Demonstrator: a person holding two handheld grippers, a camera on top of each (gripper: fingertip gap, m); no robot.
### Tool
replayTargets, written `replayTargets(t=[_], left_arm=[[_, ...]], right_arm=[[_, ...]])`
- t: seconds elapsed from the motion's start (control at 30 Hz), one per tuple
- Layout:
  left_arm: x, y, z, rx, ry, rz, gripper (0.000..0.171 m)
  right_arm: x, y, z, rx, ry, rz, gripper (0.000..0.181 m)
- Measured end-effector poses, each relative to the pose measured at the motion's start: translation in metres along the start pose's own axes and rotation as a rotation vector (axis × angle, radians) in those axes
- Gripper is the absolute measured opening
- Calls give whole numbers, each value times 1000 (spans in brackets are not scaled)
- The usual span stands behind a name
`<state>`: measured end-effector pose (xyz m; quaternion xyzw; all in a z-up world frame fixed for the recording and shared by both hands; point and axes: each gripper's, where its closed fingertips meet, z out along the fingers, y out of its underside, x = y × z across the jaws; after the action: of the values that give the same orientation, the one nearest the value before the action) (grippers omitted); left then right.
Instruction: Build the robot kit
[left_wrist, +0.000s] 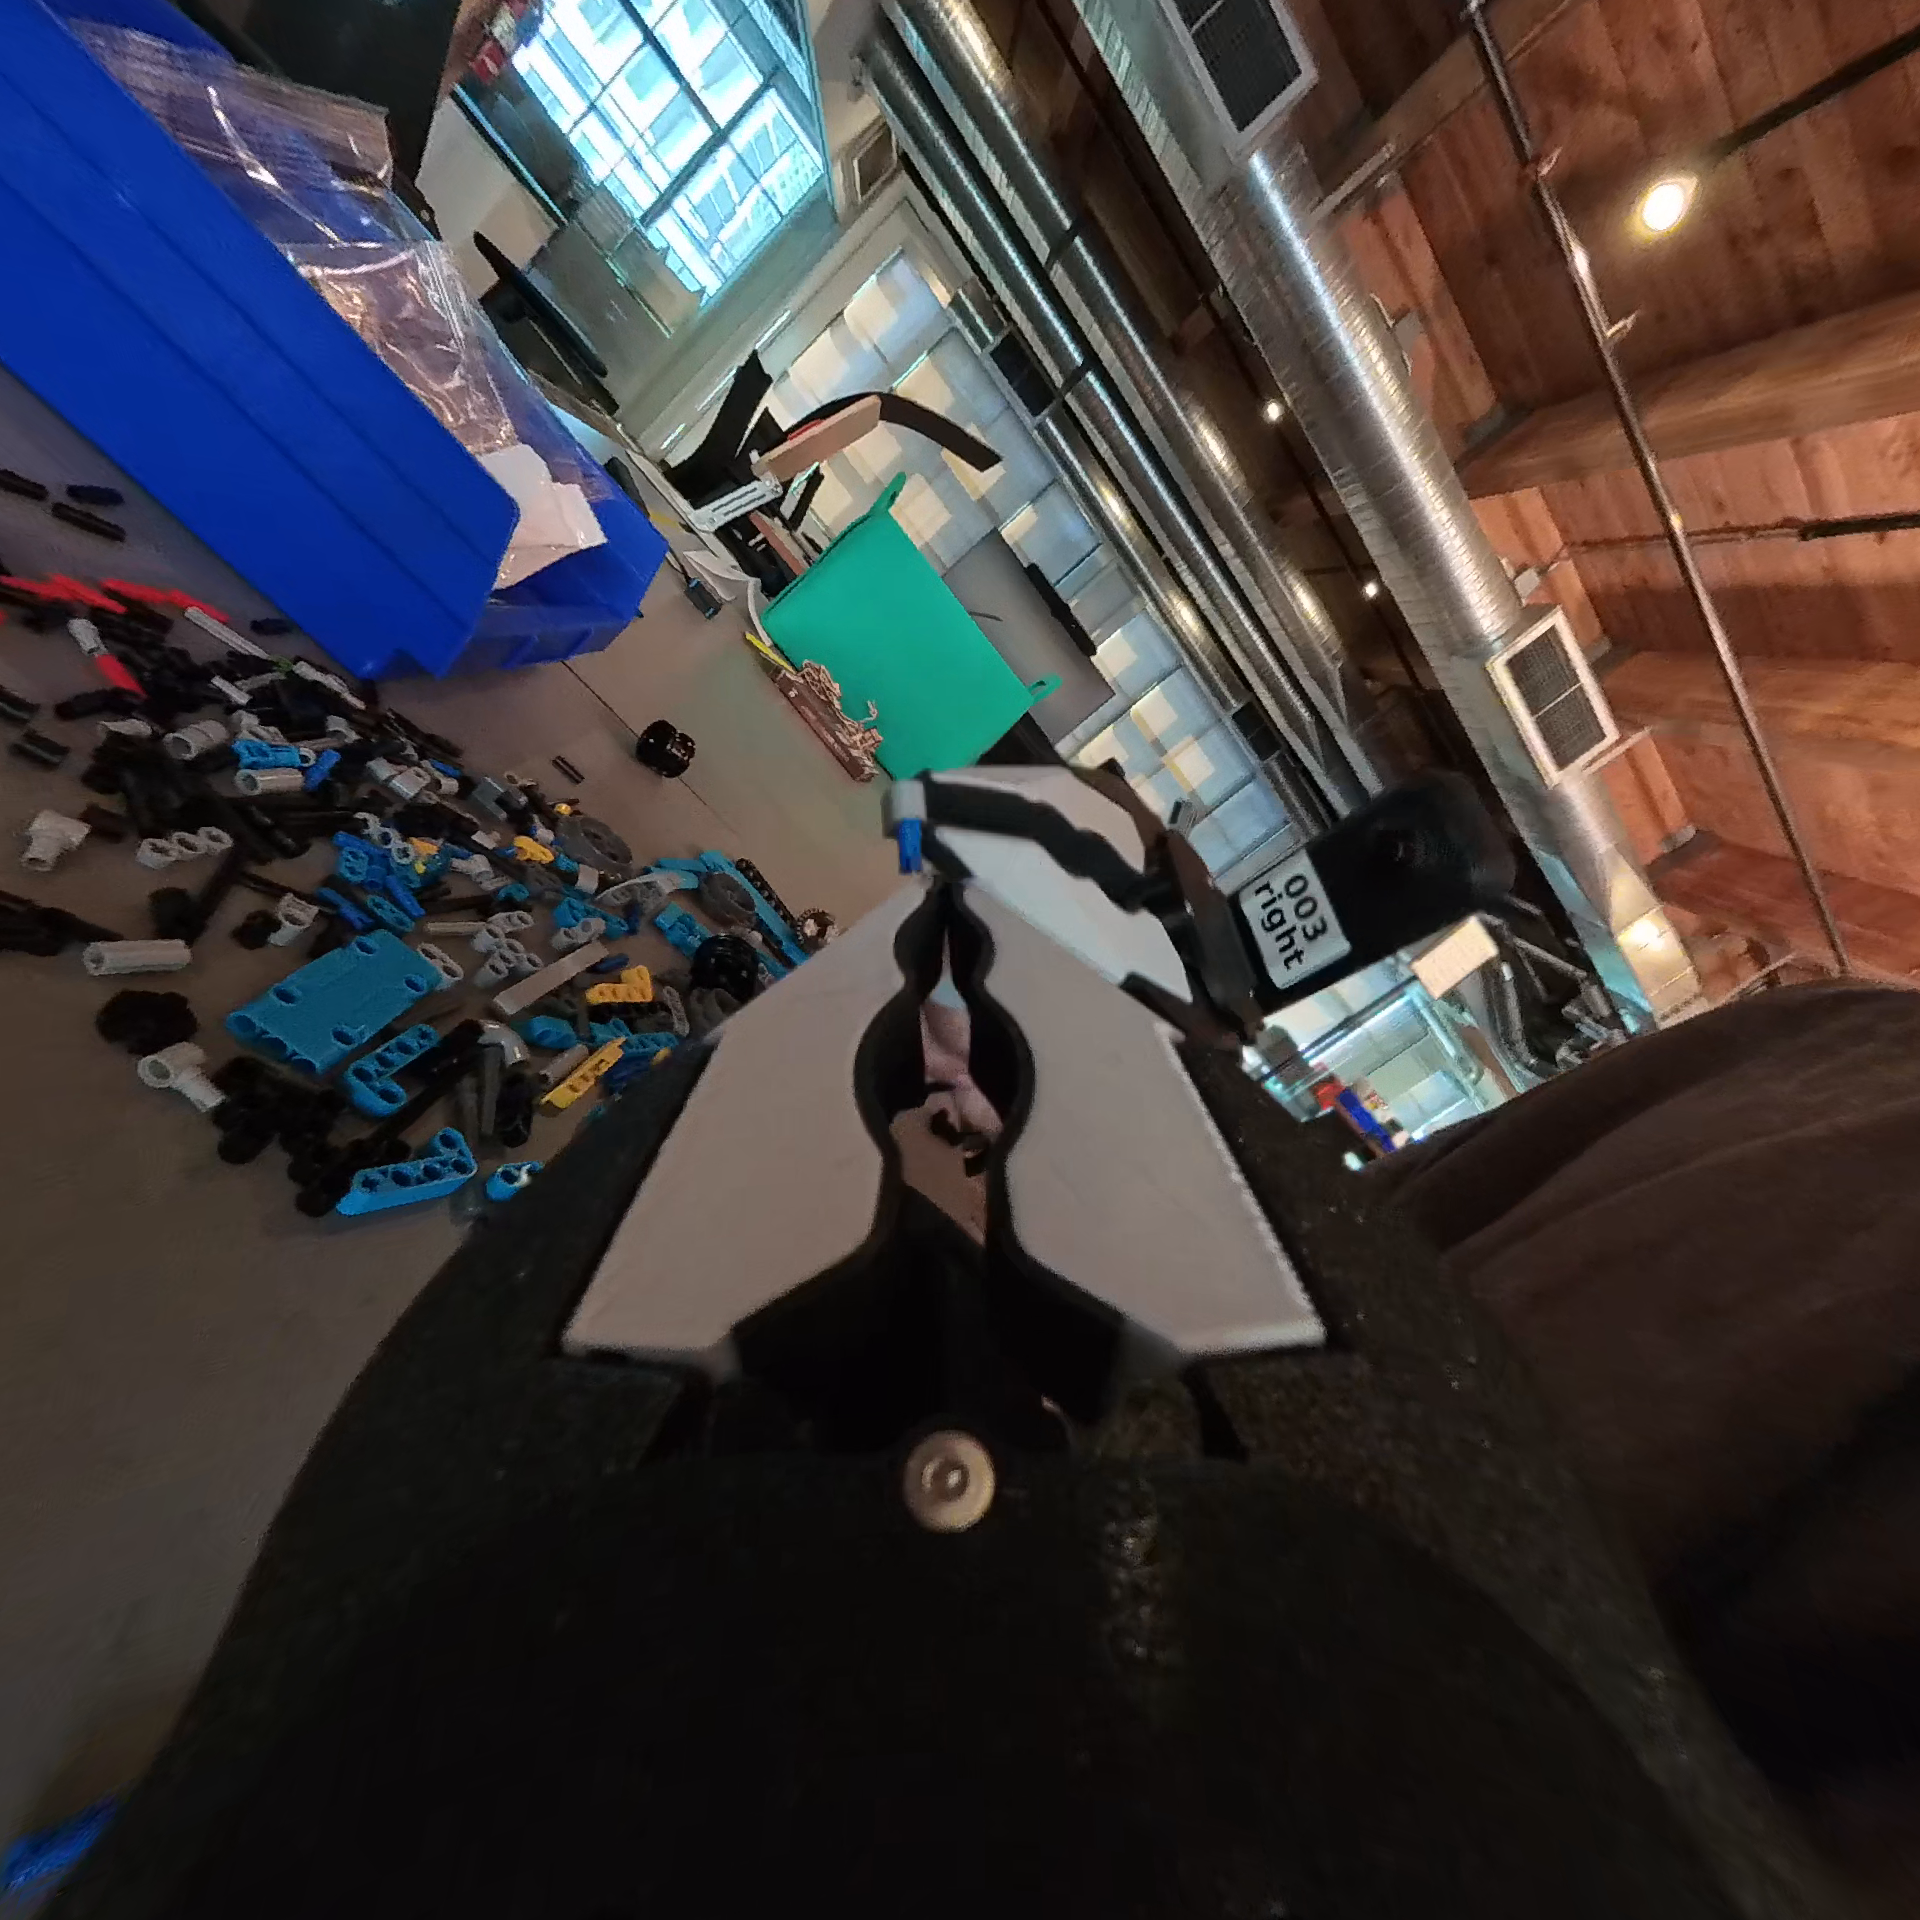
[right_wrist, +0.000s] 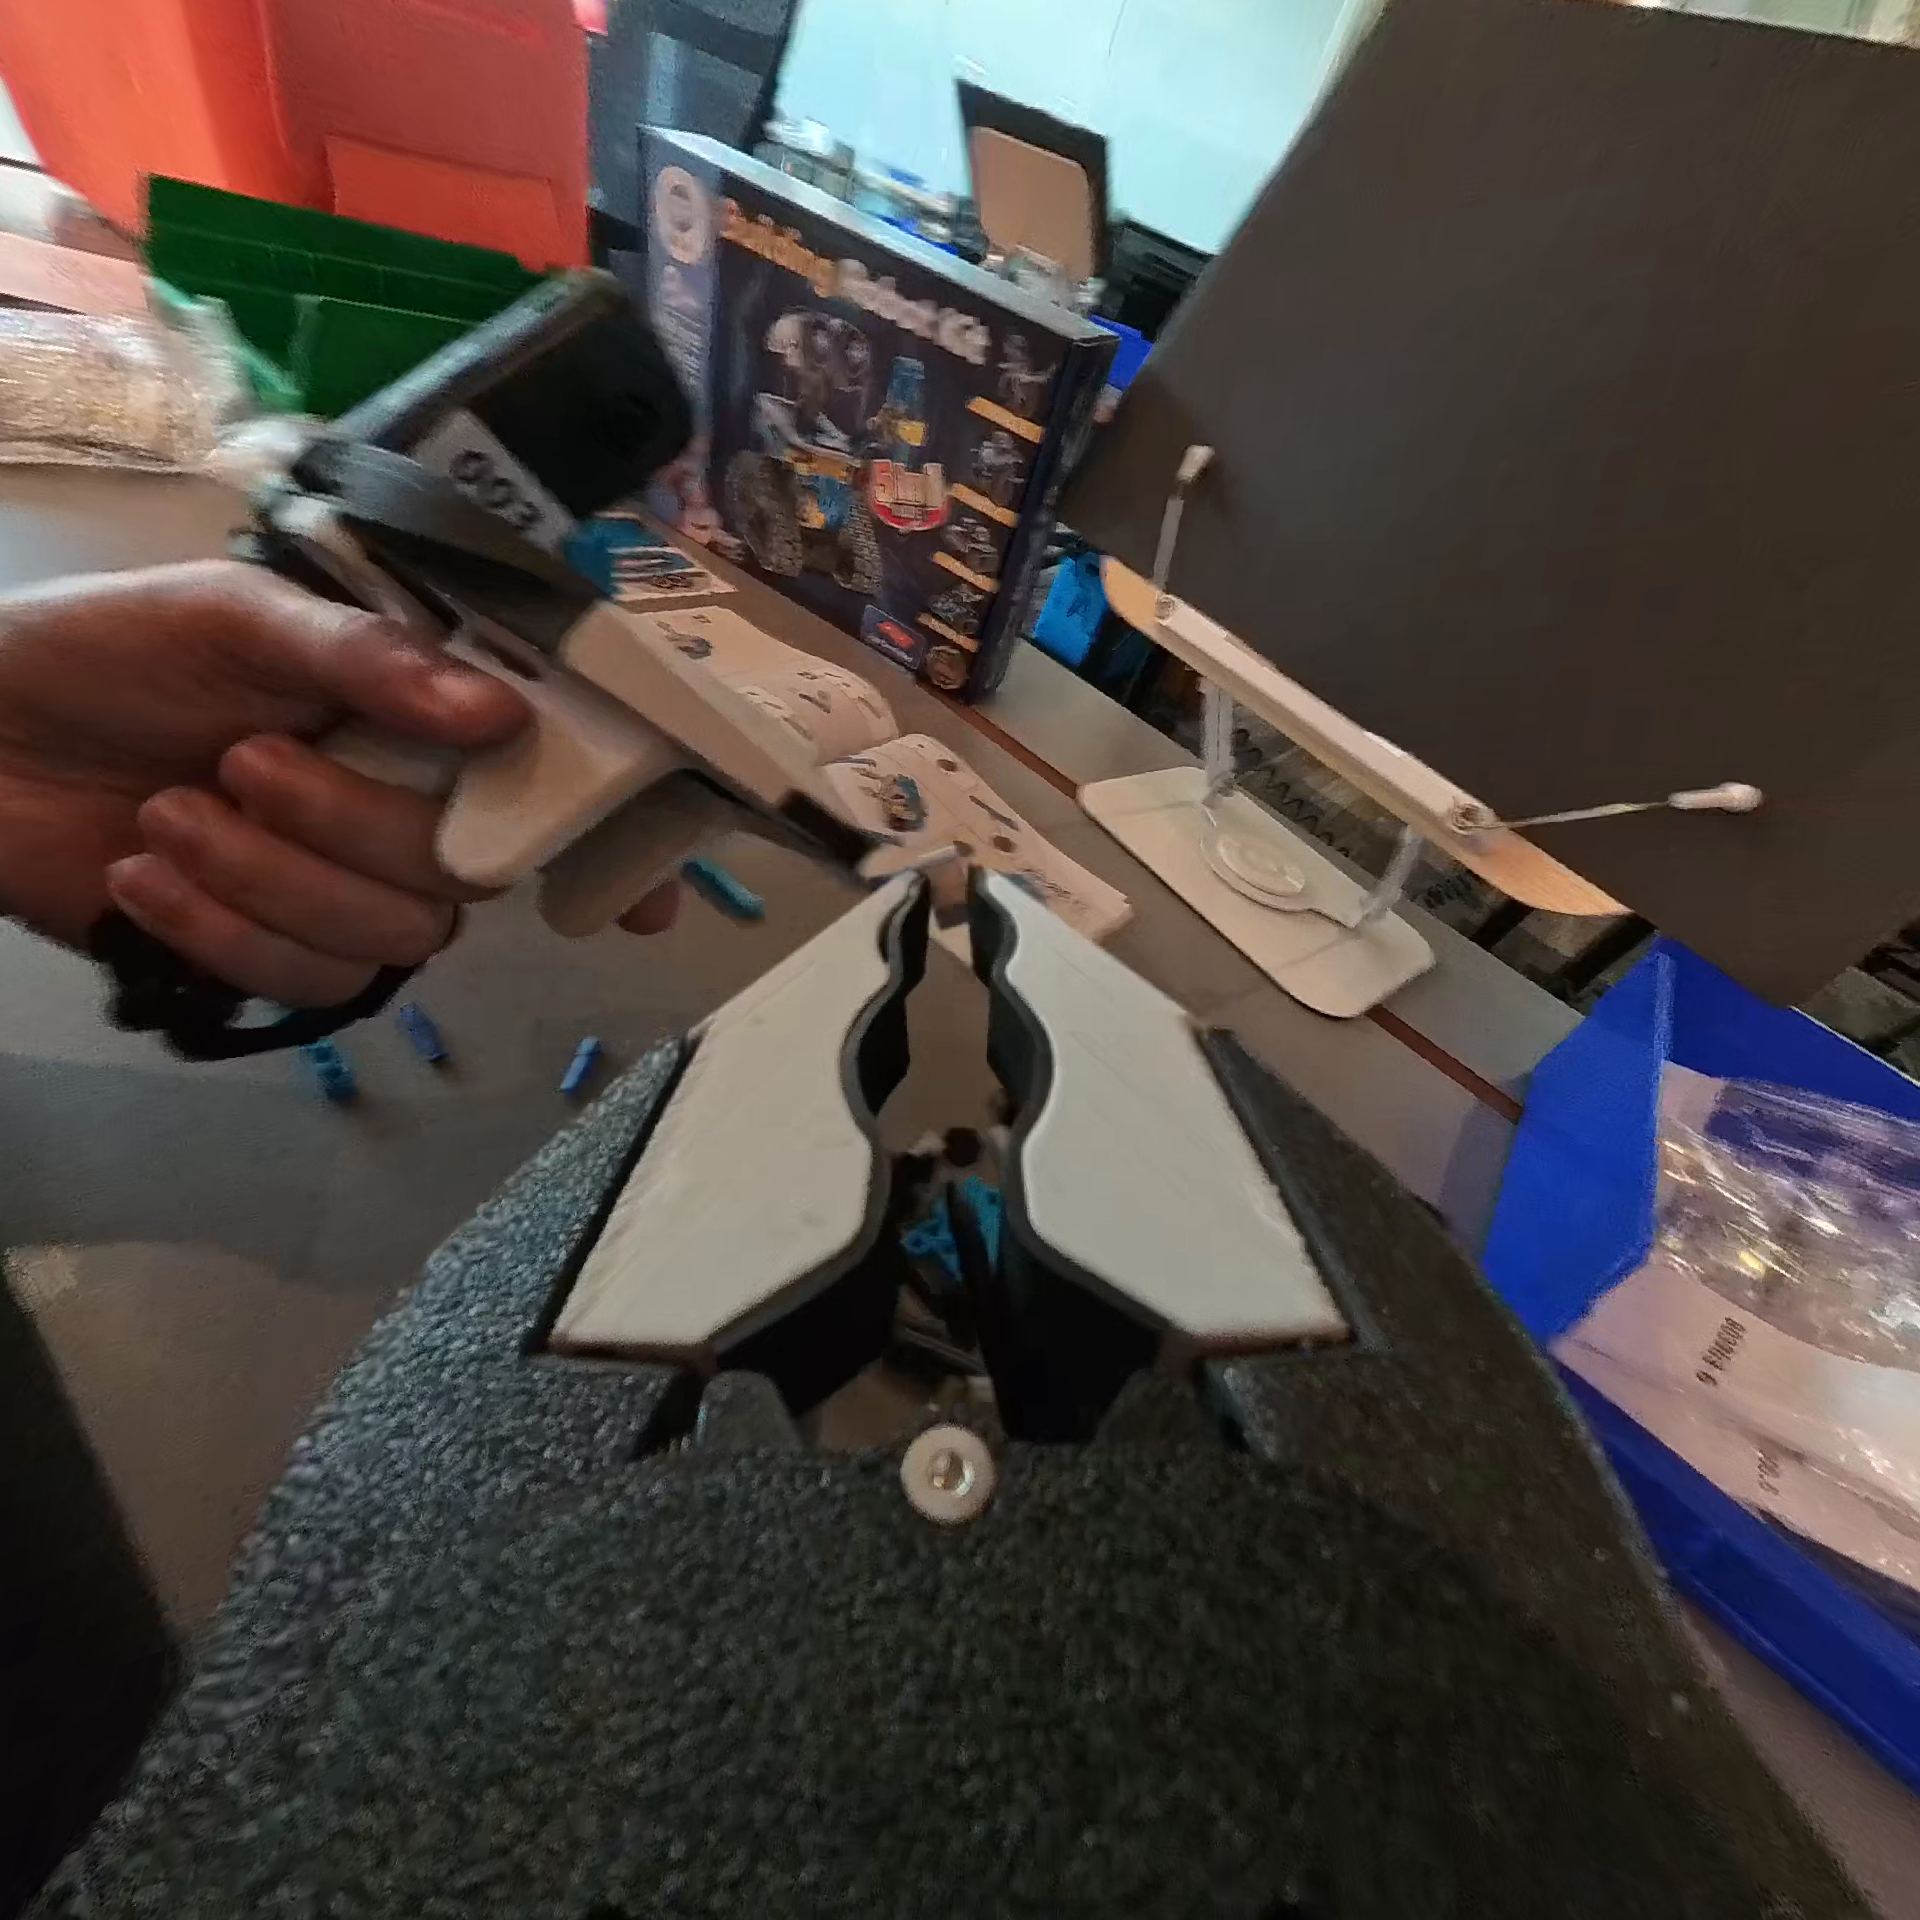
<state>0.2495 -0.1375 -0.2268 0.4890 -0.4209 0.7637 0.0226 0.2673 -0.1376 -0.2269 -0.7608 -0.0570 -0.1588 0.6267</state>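
Note:
In the left wrist view my left gripper (left_wrist: 940, 899) is shut, its black pads pressed together with nothing showing between them. Its tips sit just under a small blue pin (left_wrist: 908, 844) that hangs from a light grey piece (left_wrist: 904, 802). My right gripper (left_wrist: 925, 826) comes in from the right and holds that grey piece. In the right wrist view my right gripper (right_wrist: 948, 888) is shut on the grey piece (right_wrist: 948, 902). The left gripper (right_wrist: 878, 857), held by a hand (right_wrist: 208, 748), points its tips at the same spot. Both are above the grey table (right_wrist: 260, 1195).
A spread of blue, black, grey and yellow building pieces (left_wrist: 416, 935) covers the table on the left. Blue bins (left_wrist: 260, 416) and a green bin (left_wrist: 883, 644) stand behind them. A kit box (right_wrist: 883, 499), open booklet (right_wrist: 935, 810), white stand (right_wrist: 1257, 883) and blue bin (right_wrist: 1579, 1195) are nearby. Left and right tips are no more than a few centimetres apart.

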Motion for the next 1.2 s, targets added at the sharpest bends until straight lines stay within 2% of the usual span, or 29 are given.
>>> replayTargets(t=[0.23,0.3,0.47,0.53,0.73,0.8,0.83,0.93,0.97,1.07,1.2], left_arm=[[-1,8,-2,-41,-36,62,0],[-1,6,-1,-21,-21,36,13],[2,7,0,0,64,-75,11],[4,8,0,7,91,-101,4],[5,13,-2,-34,63,-44,4],[-5,16,-1,-55,2,-22,3],[-16,21,0,-89,-75,17,4],[-67,42,5,-288,-408,255,4],[-78,49,10,-363,-478,338,4],[-99,65,44,-531,-544,474,4],[-128,69,87,-615,-596,552,5]], right_arm=[[-2,5,-1,-4,-51,82,7],[-6,3,-1,2,-64,75,7],[-13,-6,-1,42,-71,67,7],[-14,-5,0,39,-71,72,7],[-8,0,-2,28,-49,68,7],[-2,0,-4,26,-43,79,7],[3,3,-5,16,-32,74,7],[22,22,-14,-79,21,57,7],[31,31,-19,-112,46,68,7],[51,66,-35,-226,99,140,7],[58,92,-58,-276,164,227,7]])
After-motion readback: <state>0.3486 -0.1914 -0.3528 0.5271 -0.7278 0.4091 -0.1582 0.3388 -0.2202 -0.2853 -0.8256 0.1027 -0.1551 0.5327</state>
